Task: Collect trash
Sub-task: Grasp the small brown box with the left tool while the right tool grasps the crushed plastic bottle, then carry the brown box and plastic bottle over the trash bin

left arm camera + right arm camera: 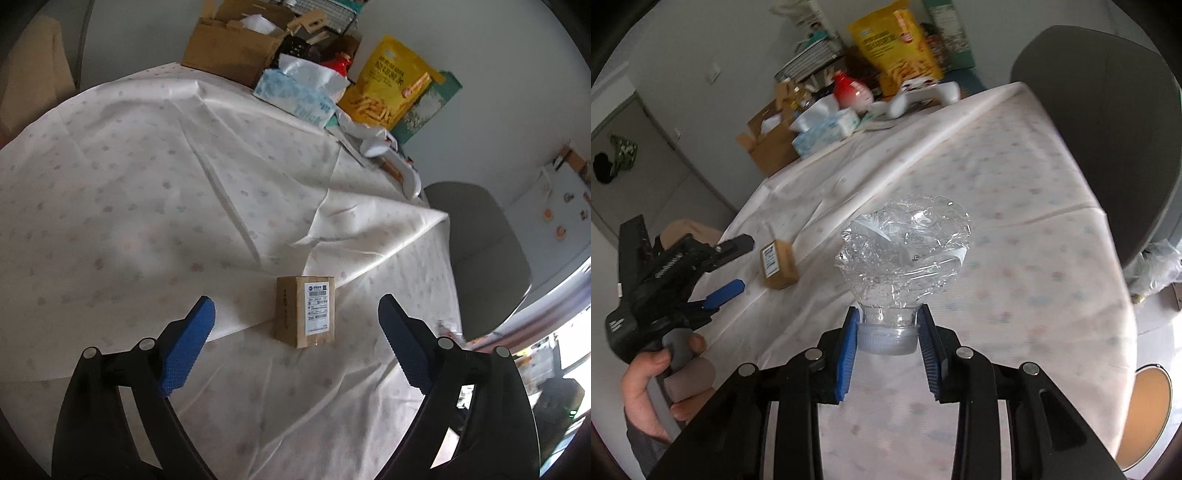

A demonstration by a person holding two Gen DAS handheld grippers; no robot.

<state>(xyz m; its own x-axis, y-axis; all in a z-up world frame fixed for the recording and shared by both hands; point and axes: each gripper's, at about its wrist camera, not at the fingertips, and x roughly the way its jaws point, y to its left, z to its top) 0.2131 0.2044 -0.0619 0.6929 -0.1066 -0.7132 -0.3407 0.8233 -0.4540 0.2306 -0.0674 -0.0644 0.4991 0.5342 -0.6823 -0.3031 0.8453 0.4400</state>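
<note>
Fingers point(928, 332) of your right gripper point(888, 332) pinch the crushed clear bottle point(905, 251) at its capped neck. Only that view shows your hand point(665, 387) gripping the left gripper point(295, 314), angled down at the table point(129, 184), jaws wide apart, small cardboard box point(304, 315) just ahead between the fingertips, untouched.

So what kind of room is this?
Probably a dining corner at home: a table under a patterned cloth, a grey chair beside it, and a tissue box and yellow snack bag at the far end.
</note>
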